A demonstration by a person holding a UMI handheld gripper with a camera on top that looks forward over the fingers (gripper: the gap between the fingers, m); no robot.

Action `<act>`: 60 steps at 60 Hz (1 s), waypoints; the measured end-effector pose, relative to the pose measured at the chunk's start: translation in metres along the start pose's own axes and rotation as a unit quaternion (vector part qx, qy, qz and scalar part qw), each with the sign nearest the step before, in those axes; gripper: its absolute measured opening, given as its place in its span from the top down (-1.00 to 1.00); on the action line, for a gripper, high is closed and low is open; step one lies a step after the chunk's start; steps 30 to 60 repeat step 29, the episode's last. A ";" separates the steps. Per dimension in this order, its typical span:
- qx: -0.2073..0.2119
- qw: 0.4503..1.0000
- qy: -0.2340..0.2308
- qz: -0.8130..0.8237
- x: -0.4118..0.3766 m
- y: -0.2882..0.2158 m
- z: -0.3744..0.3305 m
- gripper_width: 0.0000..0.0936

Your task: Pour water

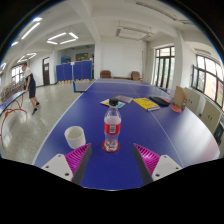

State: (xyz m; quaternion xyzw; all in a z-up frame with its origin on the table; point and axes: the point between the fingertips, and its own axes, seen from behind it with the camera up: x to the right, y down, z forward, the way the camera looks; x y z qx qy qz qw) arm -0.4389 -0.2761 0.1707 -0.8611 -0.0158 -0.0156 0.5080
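Observation:
A clear water bottle (112, 128) with a red label and white cap stands upright on the blue table (150, 125), just ahead of my fingers and roughly centred between them. A white cup (75, 136) stands on the table to the left of the bottle, near the left finger (76, 158). My gripper (112, 160) is open, its pink pads spread wide on each side, with only bare table between them. The right finger (148, 155) is apart from the bottle.
A dark object (114, 101) and a yellow sheet (147, 103) lie farther back on the table. Chairs (184, 98) line its right side. A person (33, 90) stands far left near a red frame (10, 115). Blue partitions (73, 72) stand at the back.

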 end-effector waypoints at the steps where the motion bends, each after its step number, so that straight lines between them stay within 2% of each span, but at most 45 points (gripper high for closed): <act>1: -0.002 1.000 0.003 0.002 -0.009 0.010 -0.018 -0.82; 11: -0.006 1.000 0.020 0.001 -0.024 0.028 -0.101 -0.84; 22: -0.008 1.000 0.024 -0.005 -0.036 0.044 -0.155 -0.83; 29: 0.004 0.999 0.026 -0.021 -0.042 0.040 -0.169 -0.83; 60: 0.004 0.999 0.026 -0.021 -0.042 0.040 -0.169 -0.83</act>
